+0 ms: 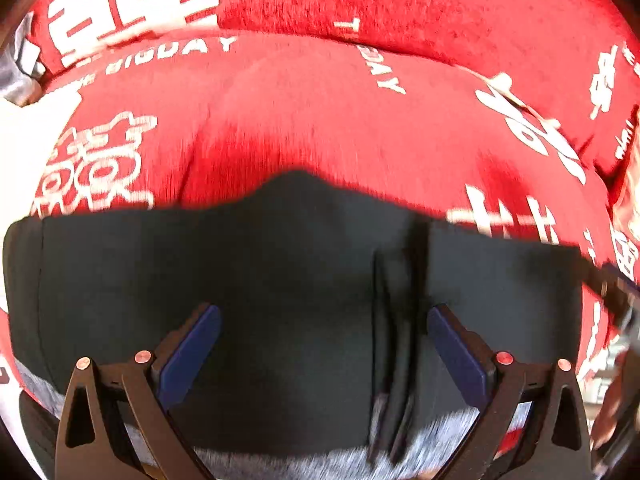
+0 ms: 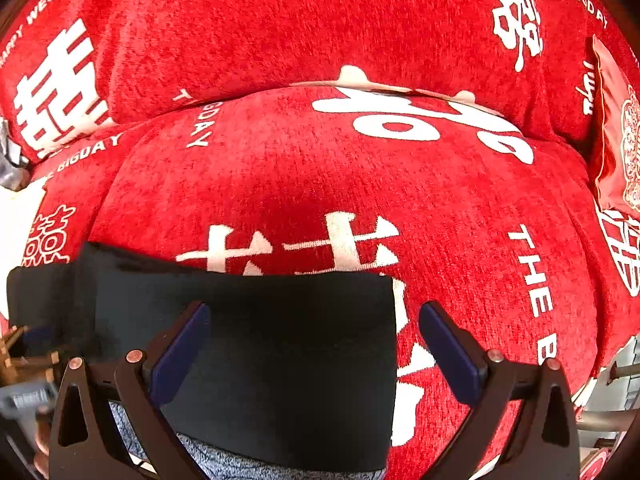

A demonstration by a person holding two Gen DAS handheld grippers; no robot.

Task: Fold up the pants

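Note:
Black pants (image 1: 280, 272) lie folded flat on a red sofa seat (image 1: 320, 120), with a grey heathered layer showing at their near edge. A vertical seam or fold ridge (image 1: 394, 320) runs down their right part. My left gripper (image 1: 324, 320) hovers open over the pants, blue pads wide apart, nothing between them. In the right wrist view the same pants (image 2: 260, 340) end at a straight right edge. My right gripper (image 2: 314, 316) is open over that edge, with its left finger over the cloth and its right finger (image 2: 448, 344) over the red cover.
The sofa cover (image 2: 320, 168) is red with white characters and lettering, and its backrest (image 2: 280, 20) rises behind. A red cushion (image 2: 616, 140) stands at the far right. Grey metal parts (image 2: 616, 384) show at the right edge. The other gripper (image 2: 24, 364) shows at lower left.

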